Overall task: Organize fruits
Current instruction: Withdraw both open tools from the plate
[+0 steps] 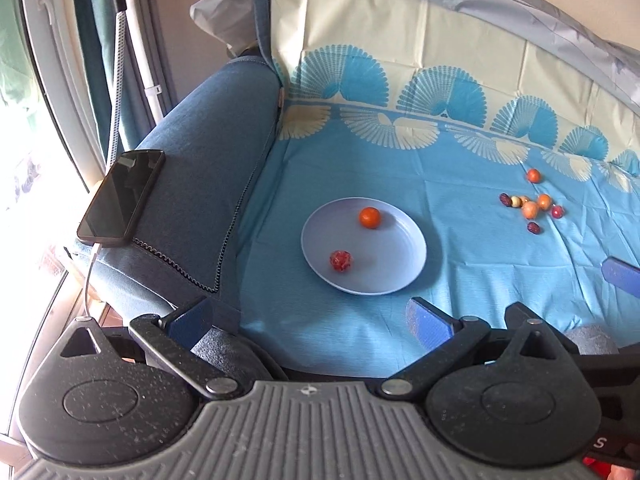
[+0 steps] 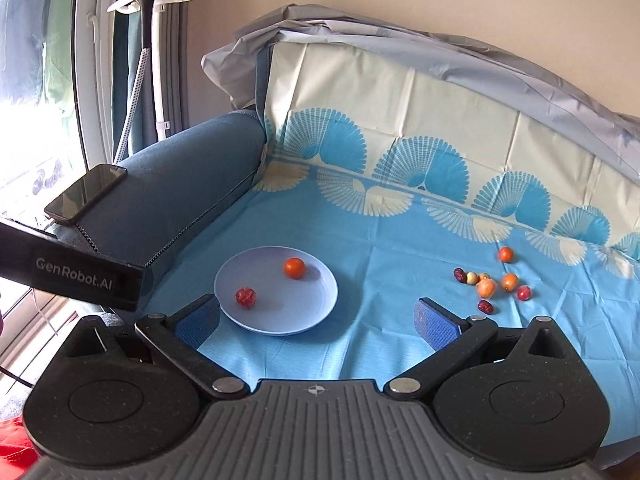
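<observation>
plate: pale lilac plate (image 1: 394,276) (image 2: 320,304) lies flat on the blue cloth (image 1: 460,248) (image 2: 380,340) spread over a sofa seat, nearer the armrest than the loose fruit
fruit on plate: orange tangerine (image 1: 369,217) (image 2: 294,268) toward the far side of the plate; red mottled fruit (image 1: 340,260) (image 2: 245,297) toward the near left side; the two lie apart
loose fruit: small cluster (image 1: 530,210) (image 2: 490,288) on the cloth well to the right of the plate, with a peach-coloured piece, an orange one, a red one, dark red ones and a pale bead-like one; some touch, others sit just beside each other
lone orange fruit: one small orange piece (image 1: 533,175) (image 2: 505,254) lies apart from the cluster, closer to the sofa back
left tongs: left tongs (image 1: 312,320) spread wide and hold nothing; blue pads (image 1: 430,320) hang above the near edge of the cloth, short of the plate
right tongs: right tongs (image 2: 320,320) also spread wide and carry nothing; left pad (image 2: 198,320) sits just beside the plate's near rim in view, right pad below the cluster
armrest: blue sofa armrest (image 1: 208,168) (image 2: 188,184) to the left of the plate
phone: dark phone (image 1: 122,198) (image 2: 86,193) lies on the armrest's outer end, screen up
backdrop: cloth runs up the sofa back with fan patterns; grey cover (image 1: 560,16) (image 2: 440,52) drapes behind it
</observation>
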`<state>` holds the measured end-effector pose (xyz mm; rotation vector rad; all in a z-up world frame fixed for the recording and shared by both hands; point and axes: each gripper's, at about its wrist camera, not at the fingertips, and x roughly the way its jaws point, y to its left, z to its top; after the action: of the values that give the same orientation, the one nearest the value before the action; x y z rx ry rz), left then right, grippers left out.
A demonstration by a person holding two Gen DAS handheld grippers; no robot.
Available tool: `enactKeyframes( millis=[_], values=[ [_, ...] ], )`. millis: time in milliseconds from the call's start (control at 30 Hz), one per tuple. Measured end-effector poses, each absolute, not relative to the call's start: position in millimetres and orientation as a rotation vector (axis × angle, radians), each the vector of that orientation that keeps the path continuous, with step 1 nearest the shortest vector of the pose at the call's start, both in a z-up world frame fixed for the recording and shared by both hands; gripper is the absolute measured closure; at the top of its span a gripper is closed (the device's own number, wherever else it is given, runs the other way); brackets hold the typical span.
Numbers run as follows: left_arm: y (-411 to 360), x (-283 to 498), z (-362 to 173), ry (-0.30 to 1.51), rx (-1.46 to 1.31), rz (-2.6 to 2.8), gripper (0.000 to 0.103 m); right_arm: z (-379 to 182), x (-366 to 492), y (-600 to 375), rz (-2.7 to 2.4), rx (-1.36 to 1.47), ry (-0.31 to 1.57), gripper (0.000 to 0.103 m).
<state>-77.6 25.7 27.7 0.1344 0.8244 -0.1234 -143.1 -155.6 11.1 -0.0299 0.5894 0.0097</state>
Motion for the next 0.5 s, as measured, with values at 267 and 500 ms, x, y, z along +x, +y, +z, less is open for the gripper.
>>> enactKeyframes(
  millis=[267,500],
  values=[
    [22.9,-85.6,30.9,0.806,0.141,-0.129,0.0,15.0,-155.2,-153.4,0.021,-0.047,0.563,0.001],
    [19.5,-84.0,27.9,0.812,0.161,-0.12,0.0,10.0,-154.7,-151.0,0.038,-0.062,0.573,0.001]
  ],
)
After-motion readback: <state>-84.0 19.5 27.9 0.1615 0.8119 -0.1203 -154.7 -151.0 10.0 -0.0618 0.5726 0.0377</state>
